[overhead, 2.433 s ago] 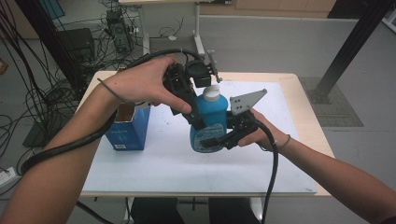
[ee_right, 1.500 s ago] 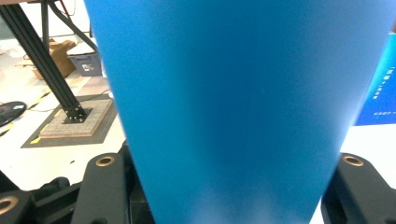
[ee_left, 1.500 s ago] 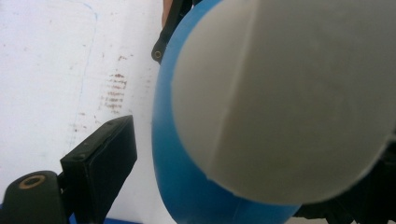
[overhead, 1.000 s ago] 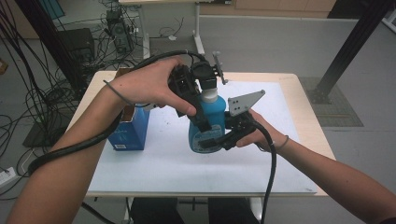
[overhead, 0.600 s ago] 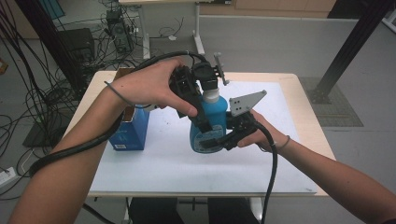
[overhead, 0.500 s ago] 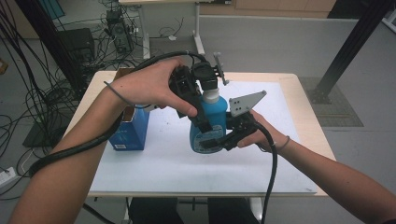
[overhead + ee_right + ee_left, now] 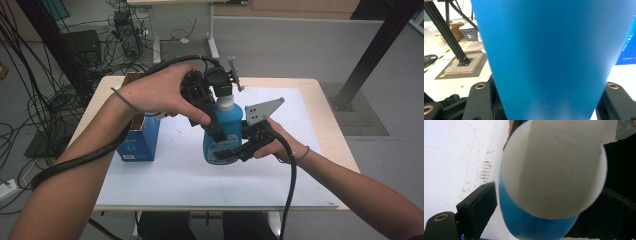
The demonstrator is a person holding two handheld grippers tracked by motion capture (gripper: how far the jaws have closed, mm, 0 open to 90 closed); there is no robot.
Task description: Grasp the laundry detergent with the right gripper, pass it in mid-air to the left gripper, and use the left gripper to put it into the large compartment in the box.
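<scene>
The right claw (image 7: pixel 231 152) is clamping the lower body of the blue bottle (image 7: pixel 220 135), its jaws pressing both sides, as the right gripper view is showing with blue plastic (image 7: pixel 549 55) running between them. The left claw (image 7: pixel 220 105) is coming down over the bottle's white cap (image 7: pixel 226 104); in the left gripper view one pad (image 7: pixel 477 207) is standing just beside the cap (image 7: pixel 554 167), wide apart, and whether the jaws are actually pressing on it I cannot tell. The bottle is standing upright on the white sheet (image 7: pixel 165 175) near the middle of the counter (image 7: pixel 320 90), with a blue carton (image 7: pixel 137 142) near the bottle on the person's left.

Judging from here, the cap could be slipping between wide-set pads if the left claw is twisting without a firm bite, and the smooth bottle could be turning in the right claw's hold, tipping and spilling.

The high view is giving both hands and the carton. The left gripper view is revealing the cap's round top and brown smudges (image 7: pixel 484 170) on the sheet beside the bottle. The right gripper view is taking in a black post (image 7: pixel 446 32) on the floor beyond the bottle.
</scene>
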